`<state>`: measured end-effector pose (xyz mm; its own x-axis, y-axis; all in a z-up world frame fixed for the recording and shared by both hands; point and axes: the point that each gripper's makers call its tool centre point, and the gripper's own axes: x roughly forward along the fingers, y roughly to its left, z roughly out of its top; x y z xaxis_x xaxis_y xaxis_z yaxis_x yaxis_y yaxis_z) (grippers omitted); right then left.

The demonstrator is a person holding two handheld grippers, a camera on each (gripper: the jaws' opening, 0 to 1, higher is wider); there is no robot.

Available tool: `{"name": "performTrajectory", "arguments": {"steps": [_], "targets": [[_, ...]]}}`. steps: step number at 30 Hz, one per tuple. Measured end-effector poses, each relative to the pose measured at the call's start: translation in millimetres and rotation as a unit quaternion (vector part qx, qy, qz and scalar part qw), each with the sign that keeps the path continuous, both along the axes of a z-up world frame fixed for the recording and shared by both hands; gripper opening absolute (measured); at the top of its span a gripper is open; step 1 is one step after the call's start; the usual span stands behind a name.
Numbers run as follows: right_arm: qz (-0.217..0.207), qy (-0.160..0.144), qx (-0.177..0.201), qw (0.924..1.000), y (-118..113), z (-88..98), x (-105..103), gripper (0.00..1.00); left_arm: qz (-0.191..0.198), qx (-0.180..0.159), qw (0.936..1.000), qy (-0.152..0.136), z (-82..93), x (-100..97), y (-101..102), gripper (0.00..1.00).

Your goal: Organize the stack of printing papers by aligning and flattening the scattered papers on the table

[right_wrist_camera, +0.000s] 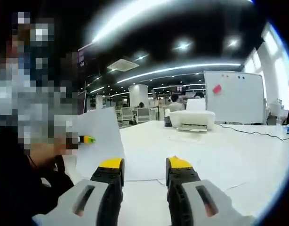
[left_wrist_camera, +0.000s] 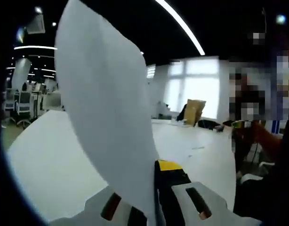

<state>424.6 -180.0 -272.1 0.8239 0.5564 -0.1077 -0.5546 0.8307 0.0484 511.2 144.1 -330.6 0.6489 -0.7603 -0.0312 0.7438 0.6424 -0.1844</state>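
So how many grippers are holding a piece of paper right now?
1. The left gripper pinches a curved white sheet of paper, held up above the table. The right gripper is open above the table with nothing between its jaws.

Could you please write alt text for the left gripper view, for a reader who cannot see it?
The left gripper is shut on a sheet of paper, held upright and curving across the view. Behind it lies a white table, with a brown cardboard box further back near bright windows.
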Motion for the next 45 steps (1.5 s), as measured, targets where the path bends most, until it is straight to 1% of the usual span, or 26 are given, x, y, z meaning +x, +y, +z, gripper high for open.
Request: {"name": "performTrajectory", "arguments": {"steps": [6,11,20,23,24,27,30,36,39,43,45], "targets": [[0.004,0.010,-0.003,0.9999,3,-5.7,1,0.30,0.015,0.000,0.9999,0.003,-5.4,1.8,15,0.05],[0.005,0.012,-0.004,0.9999,5,-6.0,1,0.30,0.029,-0.001,0.9995,0.009,-12.0,4.4,26,0.05],[0.002,0.017,-0.001,0.9998,9,-9.8,4,0.30,0.044,-0.012,0.9988,0.019,-25.5,11.1,39,0.05],[0.001,0.020,-0.001,0.9998,10,-11.1,5,0.30,0.040,-0.033,0.9984,0.022,-27.2,11.5,43,0.05],[0.001,0.021,-0.001,0.9998,10,-11.5,5,0.30,0.041,-0.034,0.9983,0.023,-27.4,11.9,44,0.05],[-0.001,0.024,0.000,0.9997,10,-13.3,7,0.30,0.043,-0.035,0.9984,0.013,-23.1,13.1,45,0.05],[-0.002,0.025,0.000,0.9997,11,-13.7,8,0.30,0.046,-0.038,0.9981,0.015,-24.4,15.2,48,0.05],[-0.006,0.028,-0.004,0.9996,11,-15.8,12,0.30,0.043,-0.035,0.9985,0.000,-23.5,11.9,46,0.05],[-0.006,0.031,-0.013,0.9994,13,-18.8,13,0.31,0.034,-0.030,0.9990,0.002,-25.8,9.2,43,0.05],[-0.009,0.036,-0.020,0.9991,14,-21.0,15,0.33,0.039,-0.021,0.9990,0.001,-27.8,9.1,42,0.05],[-0.012,0.040,-0.020,0.9989,15,-22.3,16,0.34,0.041,-0.024,0.9989,-0.001,-26.5,8.7,43,0.05]]}}
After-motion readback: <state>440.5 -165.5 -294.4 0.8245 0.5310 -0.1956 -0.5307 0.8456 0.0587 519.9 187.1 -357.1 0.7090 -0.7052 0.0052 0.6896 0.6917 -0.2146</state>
